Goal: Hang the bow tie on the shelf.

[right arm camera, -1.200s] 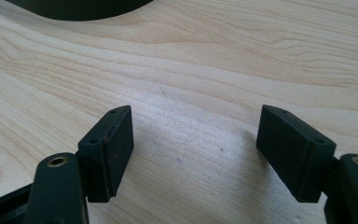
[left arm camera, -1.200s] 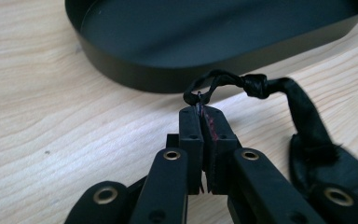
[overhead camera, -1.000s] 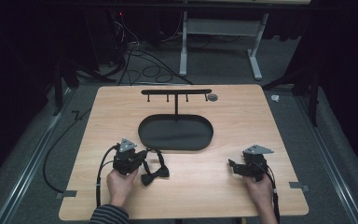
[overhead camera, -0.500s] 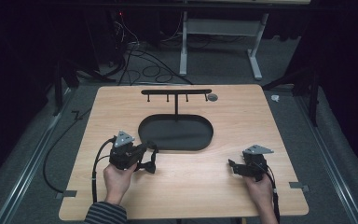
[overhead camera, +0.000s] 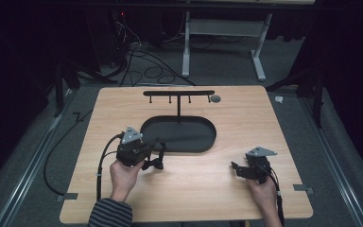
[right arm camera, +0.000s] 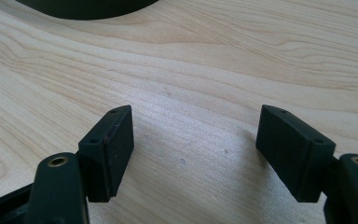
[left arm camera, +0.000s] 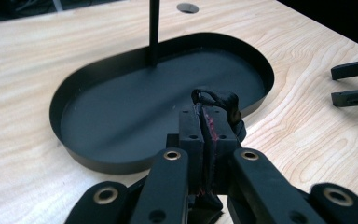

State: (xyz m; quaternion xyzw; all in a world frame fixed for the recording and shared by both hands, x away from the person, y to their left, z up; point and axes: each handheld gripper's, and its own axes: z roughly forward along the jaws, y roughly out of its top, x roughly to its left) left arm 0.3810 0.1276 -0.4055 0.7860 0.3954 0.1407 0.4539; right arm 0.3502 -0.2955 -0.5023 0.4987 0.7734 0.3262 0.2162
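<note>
Carrying: my left gripper (overhead camera: 157,153) is clamped on a small black strap-like piece (left arm camera: 219,103), its looped end poking up past the closed jaws; I cannot tell what the piece is.
Change: a second ago the left gripper sat lower and nearer me with that dark piece beside it on the table (overhead camera: 208,198); now it has lifted and swung toward the black oval tray (overhead camera: 203,127), its jaws at the near left rim.
Meaning: I judge the piece is picked up and headed for the tray or one of the hooks on the T-shaped stand (overhead camera: 178,96).
Right gripper (right arm camera: 193,154): wide open, holding nothing, resting over bare wood, unmoved from a second ago.
Count: two grippers, one tray, one stand, four hooks as far as I can make out, one carried piece, one small round disc (overhead camera: 215,98) beside the stand's bar.
</note>
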